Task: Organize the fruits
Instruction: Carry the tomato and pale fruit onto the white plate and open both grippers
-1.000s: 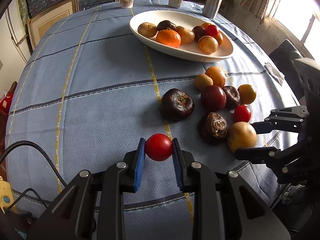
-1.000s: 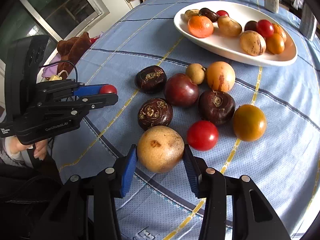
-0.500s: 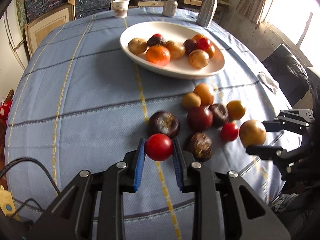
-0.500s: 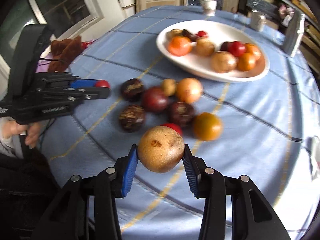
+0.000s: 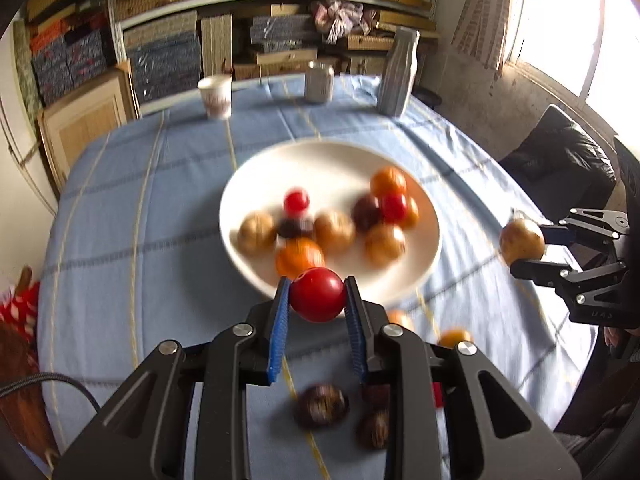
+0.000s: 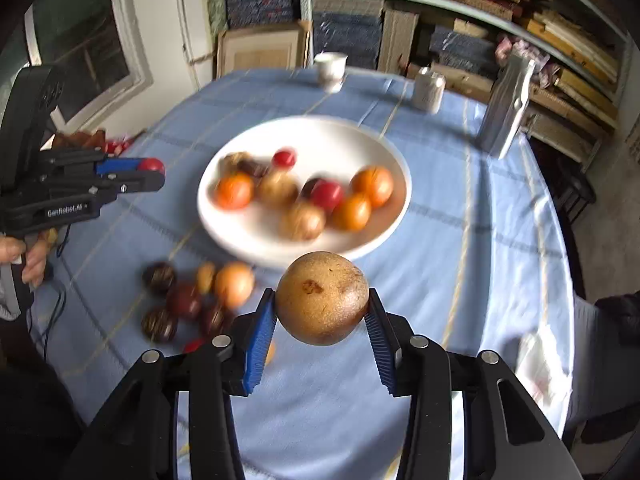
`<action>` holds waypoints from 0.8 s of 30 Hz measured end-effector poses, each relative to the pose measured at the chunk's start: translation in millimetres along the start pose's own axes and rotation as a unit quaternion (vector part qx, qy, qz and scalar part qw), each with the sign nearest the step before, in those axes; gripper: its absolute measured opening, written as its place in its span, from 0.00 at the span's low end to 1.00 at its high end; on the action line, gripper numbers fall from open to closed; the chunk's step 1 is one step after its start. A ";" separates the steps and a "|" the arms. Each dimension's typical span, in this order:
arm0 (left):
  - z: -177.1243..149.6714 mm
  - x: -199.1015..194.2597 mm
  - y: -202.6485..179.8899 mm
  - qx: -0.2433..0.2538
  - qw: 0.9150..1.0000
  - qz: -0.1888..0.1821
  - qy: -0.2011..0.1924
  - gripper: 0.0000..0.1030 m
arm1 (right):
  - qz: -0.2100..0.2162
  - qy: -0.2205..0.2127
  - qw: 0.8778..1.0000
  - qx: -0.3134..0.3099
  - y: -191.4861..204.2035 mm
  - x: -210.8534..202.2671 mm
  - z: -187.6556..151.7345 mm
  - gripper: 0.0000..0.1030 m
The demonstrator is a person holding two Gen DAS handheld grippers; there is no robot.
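Note:
My left gripper (image 5: pixel 318 294) is shut on a small red tomato (image 5: pixel 318 295), held in the air just short of the near rim of the white oval plate (image 5: pixel 256 184). The plate (image 6: pixel 320 132) carries several fruits, blurred by motion. My right gripper (image 6: pixel 322 304) is shut on a round tan-brown fruit (image 6: pixel 322 303), also lifted above the table before the plate. From the left wrist that tan fruit (image 5: pixel 522 241) shows at the right; from the right wrist the red tomato (image 6: pixel 151 165) shows at the left. Several loose fruits (image 6: pixel 188 300) lie on the blue cloth.
Along the table's far edge stand a paper cup (image 5: pixel 215 97), a grey mug (image 5: pixel 319 87) and a tall silver bottle (image 5: pixel 398 72). Shelves packed with boxes rise behind. A black chair (image 5: pixel 560 160) sits at the right. A person's hand (image 6: pixel 24 258) grips the left tool.
Both grippers rose and moved toward the plate with their fruits. The loose fruits now lie below and behind the fingertips, and the plate fills the middle of both views.

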State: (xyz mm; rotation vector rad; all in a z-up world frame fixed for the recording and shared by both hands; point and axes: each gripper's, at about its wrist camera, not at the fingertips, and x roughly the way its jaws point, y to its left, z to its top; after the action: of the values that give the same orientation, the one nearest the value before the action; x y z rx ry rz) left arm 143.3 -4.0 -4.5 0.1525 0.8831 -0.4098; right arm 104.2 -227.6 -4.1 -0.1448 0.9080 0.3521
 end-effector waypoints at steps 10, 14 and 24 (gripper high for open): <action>62.2 47.9 10.7 -0.001 1.000 0.001 -0.001 0.25 | 0.014 -0.036 0.999 0.032 -29.6 37.6 73.0 0.44; 73.1 76.7 14.2 -0.002 1.000 -0.001 0.013 0.25 | 0.020 -0.022 0.999 0.025 -22.4 66.3 89.4 0.44; 94.1 134.0 37.1 -0.020 0.999 0.000 0.041 0.25 | 0.031 0.016 0.999 -0.006 -5.0 129.8 106.6 0.44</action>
State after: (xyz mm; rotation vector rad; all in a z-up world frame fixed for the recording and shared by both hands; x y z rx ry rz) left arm 301.5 -36.2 -50.5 0.1330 0.9708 -0.3881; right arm 258.4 -172.7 -41.9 -0.1337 0.9433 0.4147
